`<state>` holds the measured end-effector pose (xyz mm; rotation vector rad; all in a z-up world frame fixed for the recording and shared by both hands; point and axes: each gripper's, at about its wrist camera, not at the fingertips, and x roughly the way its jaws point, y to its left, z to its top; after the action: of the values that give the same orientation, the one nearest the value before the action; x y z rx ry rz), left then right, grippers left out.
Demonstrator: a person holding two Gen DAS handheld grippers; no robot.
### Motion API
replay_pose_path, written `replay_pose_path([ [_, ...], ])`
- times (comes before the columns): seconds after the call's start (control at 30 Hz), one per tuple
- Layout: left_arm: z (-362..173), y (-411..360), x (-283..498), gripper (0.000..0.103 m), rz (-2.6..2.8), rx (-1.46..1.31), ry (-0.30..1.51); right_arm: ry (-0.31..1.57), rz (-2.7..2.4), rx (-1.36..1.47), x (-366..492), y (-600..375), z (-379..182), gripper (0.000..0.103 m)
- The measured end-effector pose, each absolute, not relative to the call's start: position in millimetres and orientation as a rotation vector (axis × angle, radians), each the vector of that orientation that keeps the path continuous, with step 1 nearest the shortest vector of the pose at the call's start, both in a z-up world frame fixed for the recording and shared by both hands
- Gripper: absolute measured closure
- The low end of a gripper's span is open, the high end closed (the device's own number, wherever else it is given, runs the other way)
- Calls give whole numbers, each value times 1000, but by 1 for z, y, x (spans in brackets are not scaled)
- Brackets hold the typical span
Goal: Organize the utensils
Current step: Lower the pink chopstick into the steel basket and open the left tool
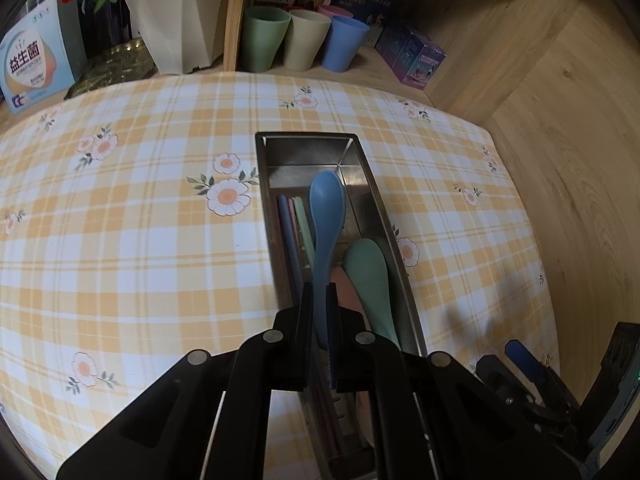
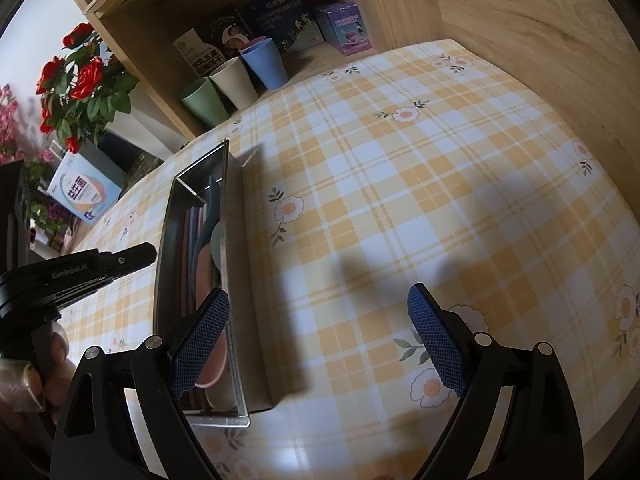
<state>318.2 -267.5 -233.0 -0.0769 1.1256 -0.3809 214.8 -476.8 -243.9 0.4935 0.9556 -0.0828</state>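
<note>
A long steel tray point(image 1: 368, 184) lies on the checked tablecloth. My left gripper point(image 1: 319, 292) is shut on the handle of a blue spoon point(image 1: 327, 208), holding it over the tray, bowl pointing away. In the tray lie a green spoon point(image 1: 368, 276), a pink spoon point(image 1: 346, 292) and coloured chopsticks point(image 1: 294, 232). My right gripper point(image 2: 318, 312) is open and empty, to the right of the tray point(image 2: 234, 264), its left fingertip by the tray's right wall. The left gripper also shows at the left of the right wrist view point(image 2: 120, 260).
Green point(image 1: 264, 38), beige point(image 1: 306, 38) and blue point(image 1: 346, 42) cups stand in a wooden shelf behind the table. A white plant pot point(image 1: 176, 20), boxes point(image 1: 32, 68) and a purple box point(image 1: 420, 64) stand nearby. A wooden wall point(image 1: 560, 160) is on the right.
</note>
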Motion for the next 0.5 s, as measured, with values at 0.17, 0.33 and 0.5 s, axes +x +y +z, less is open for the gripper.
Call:
replay_pose_path([
  [0.17,-220,-251,314,96,-384,-67,1094,943,-87,471,214,-470,-230,15],
  [0.33,-204,-228,309,78,-376,-60,1047,926,-75,440,216,-458,-212,15],
  [0.5,-183,-202,303,54,-365,-42,982,898,-63,401,217,-440,-188,15],
])
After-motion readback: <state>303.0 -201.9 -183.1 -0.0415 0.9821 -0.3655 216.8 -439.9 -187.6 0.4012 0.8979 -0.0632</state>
